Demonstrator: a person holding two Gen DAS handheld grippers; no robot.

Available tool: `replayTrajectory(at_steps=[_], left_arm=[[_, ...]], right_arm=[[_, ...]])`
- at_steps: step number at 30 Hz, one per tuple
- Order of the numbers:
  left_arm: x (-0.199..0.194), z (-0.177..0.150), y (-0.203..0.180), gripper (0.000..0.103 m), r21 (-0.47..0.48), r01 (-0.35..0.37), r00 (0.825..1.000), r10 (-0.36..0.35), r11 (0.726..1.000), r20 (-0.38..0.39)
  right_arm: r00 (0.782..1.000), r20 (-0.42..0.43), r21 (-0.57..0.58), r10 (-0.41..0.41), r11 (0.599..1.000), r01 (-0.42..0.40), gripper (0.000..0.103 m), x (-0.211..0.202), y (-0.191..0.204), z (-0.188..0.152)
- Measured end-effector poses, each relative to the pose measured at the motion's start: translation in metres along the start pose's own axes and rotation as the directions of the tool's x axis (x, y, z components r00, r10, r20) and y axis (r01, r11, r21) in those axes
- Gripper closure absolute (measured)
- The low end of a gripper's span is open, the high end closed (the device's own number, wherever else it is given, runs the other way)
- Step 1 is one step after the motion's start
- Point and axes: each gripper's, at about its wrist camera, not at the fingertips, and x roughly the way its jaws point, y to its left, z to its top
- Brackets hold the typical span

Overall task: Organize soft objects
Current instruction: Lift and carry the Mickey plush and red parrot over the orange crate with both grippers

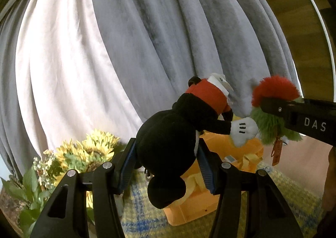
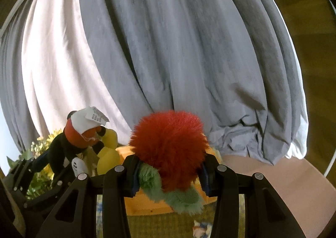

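A black mouse plush (image 1: 168, 145) with red shorts, white gloves and yellow shoes hangs upside down in the air, and my left gripper (image 1: 166, 166) is shut on its body. The same mouse plush (image 2: 71, 143) shows at the left of the right wrist view, held by the left gripper (image 2: 42, 164). My right gripper (image 2: 169, 177) is shut on a furry green plush with a red tuft (image 2: 170, 149). That green plush (image 1: 271, 107) appears at the right of the left wrist view, clamped by the right gripper (image 1: 273, 109). An orange fabric bin (image 1: 210, 185) sits below both toys.
Grey curtains (image 1: 157, 38) with a white sheer panel (image 1: 58, 69) fill the background. A sunflower bouquet (image 1: 90, 151) stands at the lower left. The orange bin (image 2: 147, 202) rests on a yellow and blue plaid cloth (image 1: 142, 217). A wooden wall (image 1: 294, 17) lies at right.
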Motion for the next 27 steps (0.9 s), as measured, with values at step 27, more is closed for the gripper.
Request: replayTrajectory(at_steps=[27], left_arm=[[0.096, -0.006, -0.008, 0.048, 0.008, -0.025, 0.996, 0.025, 1.0, -0.08]], right_arm=[[0.999, -0.038, -0.017, 0.038, 0.999, -0.039, 0.058, 0.1, -0.012, 0.012]])
